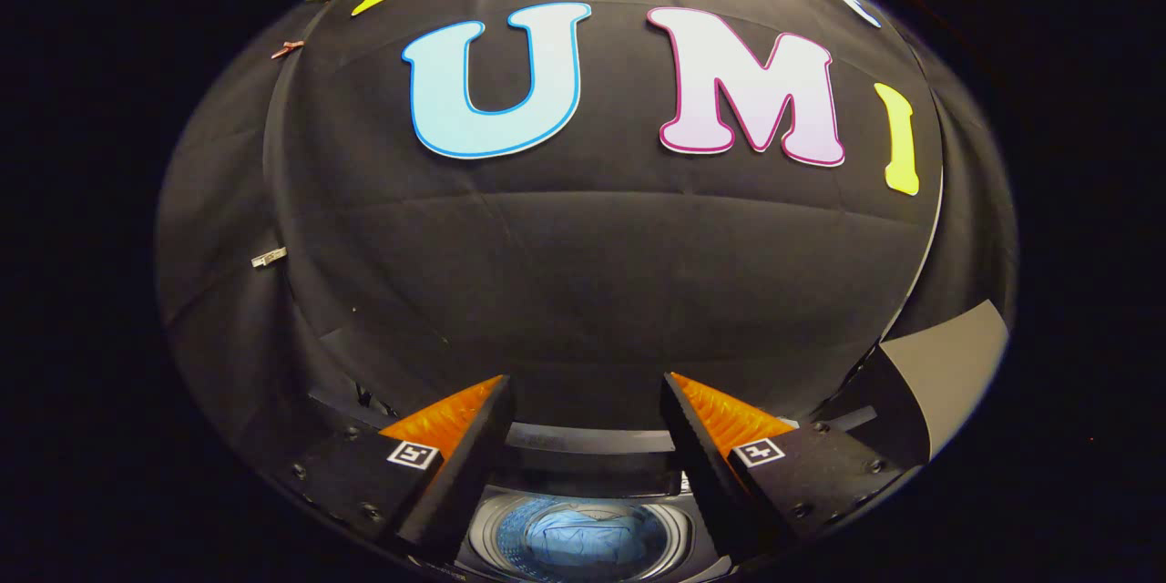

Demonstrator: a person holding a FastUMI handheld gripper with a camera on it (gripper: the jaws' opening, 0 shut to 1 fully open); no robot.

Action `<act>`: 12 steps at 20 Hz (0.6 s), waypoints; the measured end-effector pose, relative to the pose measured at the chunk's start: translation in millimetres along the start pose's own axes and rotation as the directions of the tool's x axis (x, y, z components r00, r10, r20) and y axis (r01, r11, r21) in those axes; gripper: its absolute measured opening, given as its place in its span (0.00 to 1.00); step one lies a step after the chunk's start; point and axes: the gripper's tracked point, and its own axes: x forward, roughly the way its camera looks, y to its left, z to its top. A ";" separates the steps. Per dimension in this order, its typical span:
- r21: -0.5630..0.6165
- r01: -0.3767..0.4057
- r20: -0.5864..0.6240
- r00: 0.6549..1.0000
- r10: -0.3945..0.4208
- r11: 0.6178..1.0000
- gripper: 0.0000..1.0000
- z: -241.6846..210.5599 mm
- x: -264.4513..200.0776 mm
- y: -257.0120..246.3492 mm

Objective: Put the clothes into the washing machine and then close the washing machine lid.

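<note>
My gripper (pixel 583 392) is open, with a wide gap between its two fingers and nothing held. Below and between the fingers I see the washing machine (pixel 583 460) from above, its round drum mouth uncovered. A bundle of blue clothes (pixel 583 536) lies inside the drum. The machine's dark back edge runs across just ahead of the fingers. I cannot make out the lid from here.
The booth's black cloth wall (pixel 583 264) stands close behind the machine. A grey panel (pixel 947 364) leans at the right, beyond the right finger. Two small clips hang on the cloth at the left.
</note>
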 end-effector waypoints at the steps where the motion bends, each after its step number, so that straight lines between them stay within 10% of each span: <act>1: -0.002 0.000 0.004 1.000 0.000 1.000 1.00 -1.4 -2.3 0.2; 12: -0.009 0.000 0.015 1.000 0.000 1.000 1.00 -22.6 -31.7 2.2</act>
